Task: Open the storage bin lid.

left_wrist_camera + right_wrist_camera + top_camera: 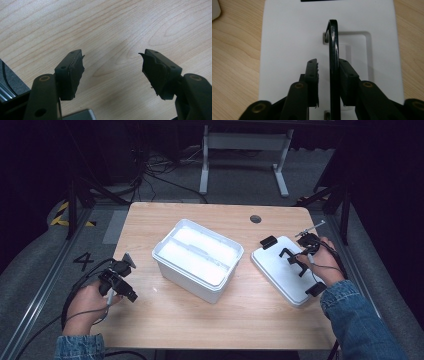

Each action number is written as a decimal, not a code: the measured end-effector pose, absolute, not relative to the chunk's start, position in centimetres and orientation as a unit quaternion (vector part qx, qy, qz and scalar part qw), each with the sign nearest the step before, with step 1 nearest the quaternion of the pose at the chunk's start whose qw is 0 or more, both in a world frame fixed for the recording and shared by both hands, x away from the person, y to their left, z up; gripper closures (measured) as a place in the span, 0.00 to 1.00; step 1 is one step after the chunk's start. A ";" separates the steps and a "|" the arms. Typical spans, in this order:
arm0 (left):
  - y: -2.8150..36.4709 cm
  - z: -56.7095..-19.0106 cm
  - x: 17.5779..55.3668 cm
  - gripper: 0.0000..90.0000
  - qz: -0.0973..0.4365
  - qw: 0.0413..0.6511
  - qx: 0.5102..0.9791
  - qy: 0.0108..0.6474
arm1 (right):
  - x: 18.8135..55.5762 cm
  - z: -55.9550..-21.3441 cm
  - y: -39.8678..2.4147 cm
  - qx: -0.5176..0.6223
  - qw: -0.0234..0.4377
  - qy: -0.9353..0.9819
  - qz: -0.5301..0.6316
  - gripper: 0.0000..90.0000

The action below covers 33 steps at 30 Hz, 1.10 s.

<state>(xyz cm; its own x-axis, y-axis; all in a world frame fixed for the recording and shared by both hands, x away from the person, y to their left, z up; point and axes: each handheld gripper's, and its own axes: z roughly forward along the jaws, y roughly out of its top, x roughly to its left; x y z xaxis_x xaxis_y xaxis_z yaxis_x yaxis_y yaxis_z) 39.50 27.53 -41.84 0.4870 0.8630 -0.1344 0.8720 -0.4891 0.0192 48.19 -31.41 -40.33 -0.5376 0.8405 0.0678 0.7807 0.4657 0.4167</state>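
Observation:
A white lid [277, 270] lies flat on the right side of the table, with a thin black handle [291, 256] standing up from its middle. In the right gripper view the handle [333, 37] runs between the jaws of my right gripper [329, 70]. The right pad touches the handle and a narrow gap stays on the left. The lid [287, 37] spreads white beneath. My right gripper [298, 257] sits over the lid. My left gripper [131, 294] hovers at the table's left, and its jaws [111, 67] stand wide open over bare wood.
An open white bin [165, 262] with a divider stands in the middle of the table. Black latches [268, 241] [316, 289] sit at the lid's two ends. A round cable hole [255, 219] is at the back. Metal frame rails run along both table sides.

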 end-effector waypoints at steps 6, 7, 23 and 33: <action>27.5 -41.9 39.5 0.37 -0.055 0.043 0.861 0.504 | 47.1 -38.8 -31.7 0.470 0.095 0.847 0.230 0.69; 27.5 -41.9 39.5 0.37 -0.054 0.043 0.861 0.504 | 47.0 -38.6 -31.7 0.471 0.097 0.845 0.235 0.68; 27.4 -42.0 39.5 0.37 -0.056 0.039 0.862 0.503 | 42.1 -35.8 -33.9 0.455 0.128 0.837 0.276 0.65; 27.1 -42.2 39.7 0.37 -0.055 0.036 0.864 0.499 | 38.1 -36.6 -36.7 0.469 0.135 0.828 0.275 0.63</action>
